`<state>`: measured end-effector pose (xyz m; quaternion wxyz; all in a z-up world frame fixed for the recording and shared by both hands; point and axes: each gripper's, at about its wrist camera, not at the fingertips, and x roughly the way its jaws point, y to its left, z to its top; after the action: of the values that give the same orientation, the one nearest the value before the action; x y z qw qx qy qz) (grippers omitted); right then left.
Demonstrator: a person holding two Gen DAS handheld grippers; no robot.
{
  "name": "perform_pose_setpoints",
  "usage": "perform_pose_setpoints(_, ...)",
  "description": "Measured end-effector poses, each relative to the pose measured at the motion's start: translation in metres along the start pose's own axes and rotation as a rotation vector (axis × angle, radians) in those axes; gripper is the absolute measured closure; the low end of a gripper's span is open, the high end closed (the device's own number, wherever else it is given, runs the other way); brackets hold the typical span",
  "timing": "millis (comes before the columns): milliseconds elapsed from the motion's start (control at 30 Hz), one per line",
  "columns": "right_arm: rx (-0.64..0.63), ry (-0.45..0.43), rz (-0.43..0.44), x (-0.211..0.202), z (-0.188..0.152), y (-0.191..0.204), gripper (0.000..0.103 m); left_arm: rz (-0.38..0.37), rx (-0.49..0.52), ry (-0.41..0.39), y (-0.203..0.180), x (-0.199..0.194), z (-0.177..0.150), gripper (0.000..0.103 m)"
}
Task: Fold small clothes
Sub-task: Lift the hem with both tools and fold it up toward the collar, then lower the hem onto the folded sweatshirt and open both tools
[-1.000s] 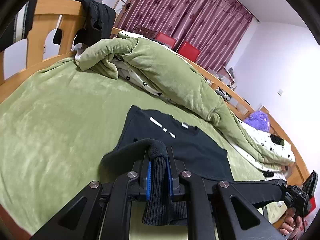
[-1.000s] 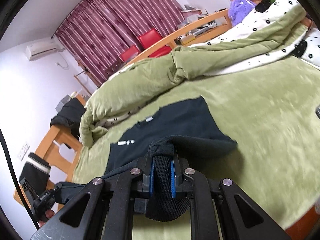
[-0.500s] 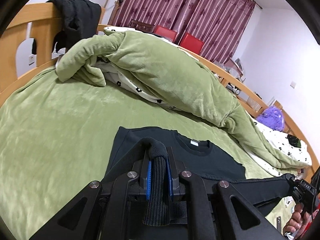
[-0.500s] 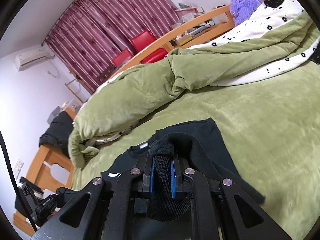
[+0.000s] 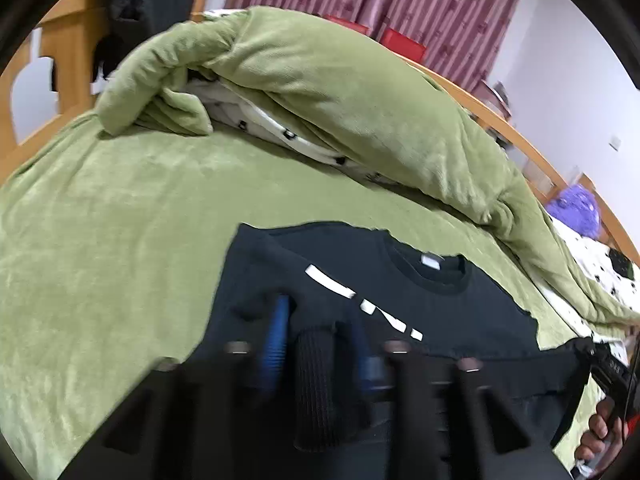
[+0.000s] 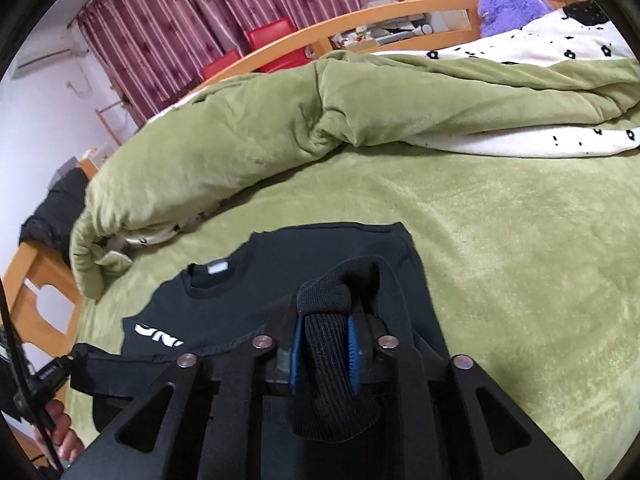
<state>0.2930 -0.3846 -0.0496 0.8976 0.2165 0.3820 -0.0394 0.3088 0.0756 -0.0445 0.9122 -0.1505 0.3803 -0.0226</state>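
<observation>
Nearest the left camera, the left gripper (image 5: 316,344) is blurred, its blue pads (image 5: 276,344) spread well apart with a ribbed hem (image 5: 314,384) lying loose between them; the jaws look parted, so it seems to be letting the cloth go rather than pinching it. The right gripper (image 6: 325,354) is closed, both pads pressed against the ribbed hem (image 6: 324,360), which bunches above the fingertips. Each tool has one bottom corner, probably so the lower edge can be carried up as one straight line and laid over the chest. The shirt (image 6: 280,280), black, lies flat on the green bed cover (image 6: 500,260), collar away from the cameras, its lower part doubled toward the neck. White block letters run across the chest (image 5: 332,284); the right view shows something like "UNI", the rest hidden under the fold. A small pale neck label (image 6: 218,267) is too small to read. Beyond, a rolled green duvet (image 5: 340,92) lies across the bed, then the wooden rail (image 6: 360,20) and maroon curtains (image 6: 180,12).
</observation>
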Motion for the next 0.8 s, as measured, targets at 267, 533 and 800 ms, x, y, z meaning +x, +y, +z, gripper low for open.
perform_pose_setpoints(267,-0.083,-0.017,-0.065,-0.039,-0.026,-0.002,0.056,-0.019,0.019,-0.017,0.002,-0.032,-0.017,0.040)
perform_pose_setpoints(533,-0.139,0.024,-0.078,-0.069,-0.073,-0.011,0.056,0.051,0.043,0.002,0.016,-0.058,-0.061,0.040)
perform_pose_setpoints(800,-0.202,0.056,-0.062,-0.084,-0.111,0.001,0.056,0.100,0.035,0.042,0.030,-0.077,-0.104,0.040)
